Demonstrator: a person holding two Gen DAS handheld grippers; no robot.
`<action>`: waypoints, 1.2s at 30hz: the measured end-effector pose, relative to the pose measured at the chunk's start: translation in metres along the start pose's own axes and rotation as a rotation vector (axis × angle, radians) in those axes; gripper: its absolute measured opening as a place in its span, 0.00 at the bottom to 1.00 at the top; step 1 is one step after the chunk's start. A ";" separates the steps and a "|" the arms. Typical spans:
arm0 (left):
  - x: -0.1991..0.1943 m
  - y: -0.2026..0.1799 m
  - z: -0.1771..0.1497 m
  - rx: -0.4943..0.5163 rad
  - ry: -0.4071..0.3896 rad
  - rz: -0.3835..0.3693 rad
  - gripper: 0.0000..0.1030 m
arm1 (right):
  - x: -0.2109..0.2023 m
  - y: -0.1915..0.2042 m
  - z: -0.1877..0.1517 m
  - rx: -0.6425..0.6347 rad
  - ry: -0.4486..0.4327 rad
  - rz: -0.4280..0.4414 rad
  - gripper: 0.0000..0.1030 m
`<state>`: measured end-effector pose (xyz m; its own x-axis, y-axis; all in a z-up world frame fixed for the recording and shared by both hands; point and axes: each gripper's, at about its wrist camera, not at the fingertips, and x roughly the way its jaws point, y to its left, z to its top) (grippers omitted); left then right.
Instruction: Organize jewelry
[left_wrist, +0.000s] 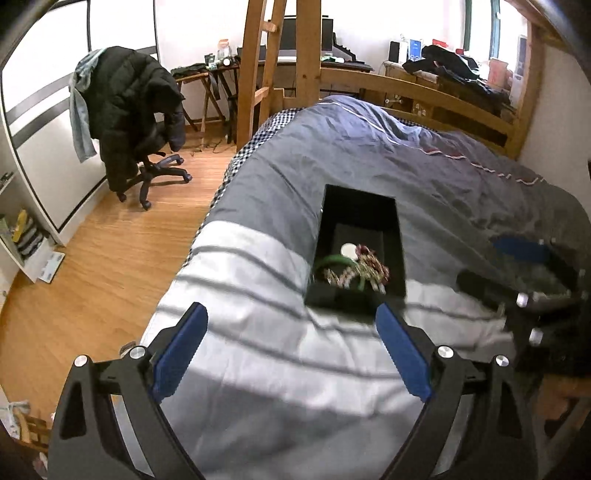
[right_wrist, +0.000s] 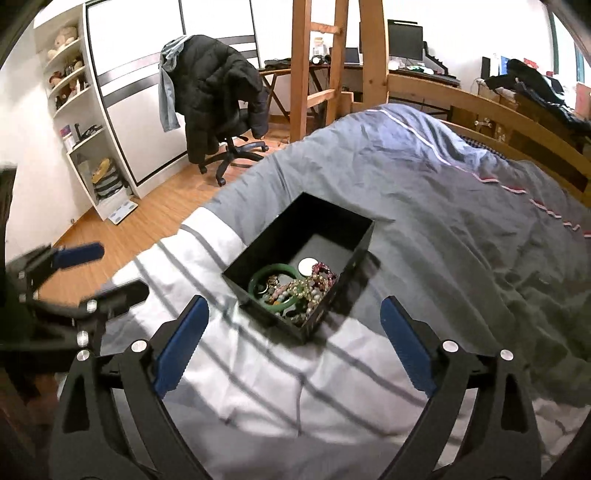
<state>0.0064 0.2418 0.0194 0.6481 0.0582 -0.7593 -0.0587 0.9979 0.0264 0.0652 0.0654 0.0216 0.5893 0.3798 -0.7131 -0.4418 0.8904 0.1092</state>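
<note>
Jewelry (right_wrist: 295, 290) — beads, green bangle — fills a rectangular black box (right_wrist: 258, 254); both claws spread, empty.

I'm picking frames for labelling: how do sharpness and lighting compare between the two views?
Left wrist: the box and jewelry are smeared by motion blur, and the right tongs at the edge too. Right wrist: the jewelry is sharper; only the left tongs blur. Both: striped shadows across the duvet, windows blown out, fisheye bending.

open-topped black box (right_wrist: 325, 236), bare duvet (right_wrist: 461, 258) around
</note>
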 end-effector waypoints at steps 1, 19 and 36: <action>-0.012 -0.002 -0.004 0.005 -0.009 0.009 0.88 | -0.008 0.001 -0.001 -0.004 -0.003 0.000 0.90; -0.014 -0.039 -0.042 0.003 -0.056 0.117 0.91 | -0.066 -0.016 -0.049 0.009 -0.029 -0.050 0.90; 0.000 -0.020 -0.046 -0.080 -0.038 0.020 0.94 | -0.044 -0.006 -0.057 -0.027 -0.017 -0.034 0.90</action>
<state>-0.0273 0.2210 -0.0117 0.6747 0.0811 -0.7336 -0.1316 0.9912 -0.0115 0.0039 0.0291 0.0129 0.6158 0.3537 -0.7040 -0.4395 0.8959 0.0657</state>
